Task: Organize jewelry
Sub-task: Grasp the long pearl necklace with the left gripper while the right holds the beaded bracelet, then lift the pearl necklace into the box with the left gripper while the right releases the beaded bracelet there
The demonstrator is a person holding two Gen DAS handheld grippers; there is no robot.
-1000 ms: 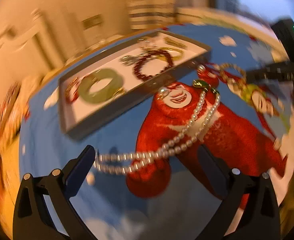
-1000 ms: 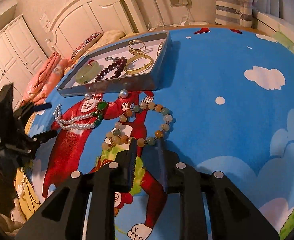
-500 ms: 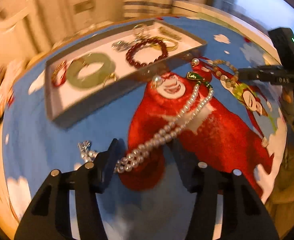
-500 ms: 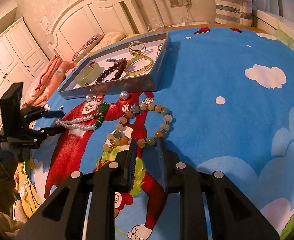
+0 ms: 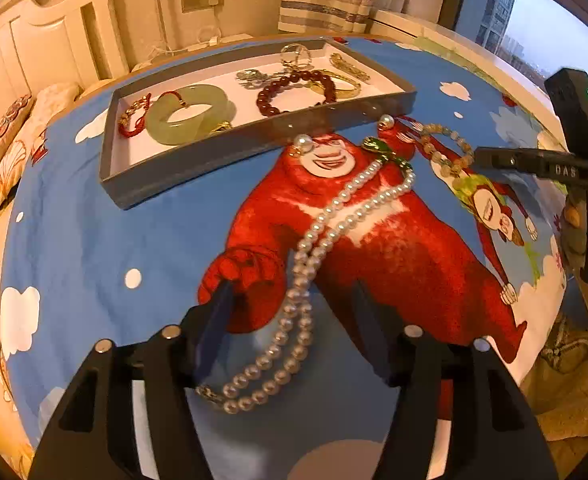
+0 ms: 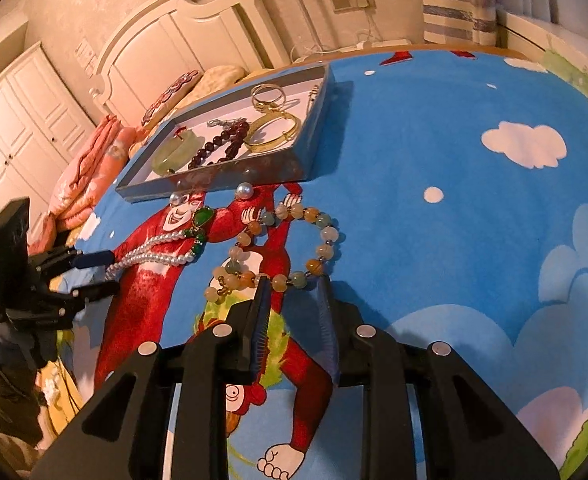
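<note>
A white pearl necklace (image 5: 326, 224) with a green pendant (image 5: 378, 146) lies on the blue cartoon cloth. Its near end runs between the fingers of my left gripper (image 5: 289, 288), whose jaws are opening; the pads do not touch the pearls. In the right wrist view, a bracelet of mixed pastel beads (image 6: 322, 232) lies on the cloth. My right gripper (image 6: 291, 280) straddles its near beads with jaws opening and a gap on both sides. Beyond stands a grey tray (image 5: 197, 168) holding a jade bangle (image 5: 189, 120), a dark red bead bracelet (image 5: 294, 88) and gold bangles (image 6: 271, 134).
Two loose pearl pieces (image 5: 304, 142) lie against the tray's front wall. The cloth's edge curves away on all sides. Behind it are a white headboard (image 6: 181, 40), pillows (image 6: 89, 176) and a wardrobe (image 6: 25, 120). A sleeve (image 6: 1, 364) is at far left.
The left gripper rolled and shifted, so the necklace now runs lengthwise between its fingers; its jaws narrowed from wide, then widened a little. The right jaws spread slightly around the bracelet.
</note>
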